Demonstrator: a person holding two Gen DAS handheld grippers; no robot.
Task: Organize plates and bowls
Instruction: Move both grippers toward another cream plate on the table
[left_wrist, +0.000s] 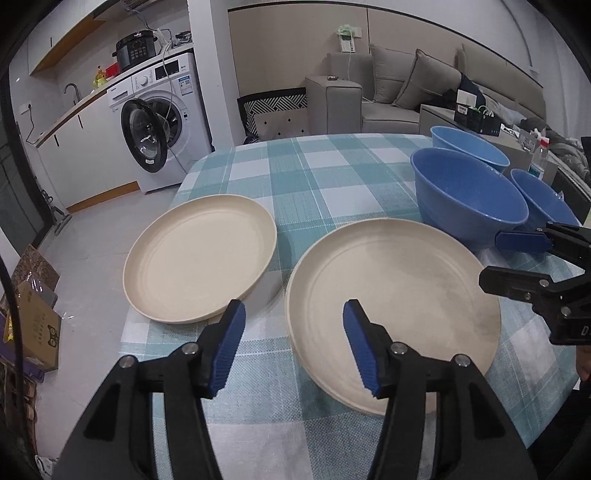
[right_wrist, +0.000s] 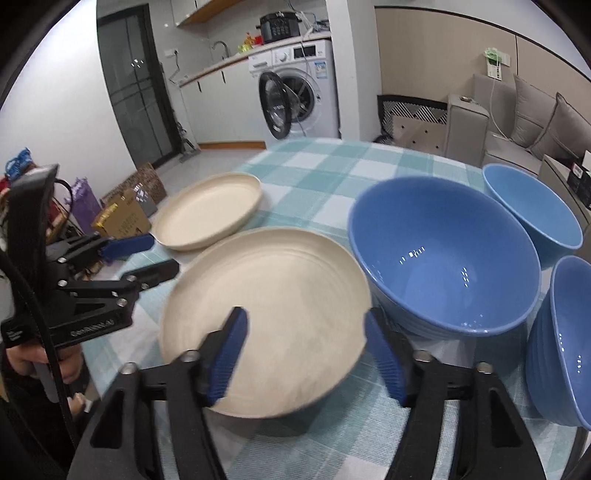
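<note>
- Here the left gripper hovers low over the near edge of the bench, level and pointing forward, its fingers spread wide and holding nothing.
- The right gripper is posed the same way further right, fingers released and wide apart; whether they touch the plate below cannot be told.
- Each finger is black plastic with a ribbed blue pad.
- Beneath and just ahead of both grippers lies the near plate, round, cream, matte, with a raised rim and faint concentric rings; the left gripper's right finger overlaps its near-left edge.
- The far plate, of the same make, sits to the left, near the bench's left edge, close to the first but apart from it.
- To the right stand three glossy blue bowls: a large bowl just beside the near plate, a back bowl behind it, and a side bowl at the right edge.
- A teal-and-white checked woven cloth covers the bench.
- Beyond are a washing machine with its door ajar and a grey sofa.
</note>
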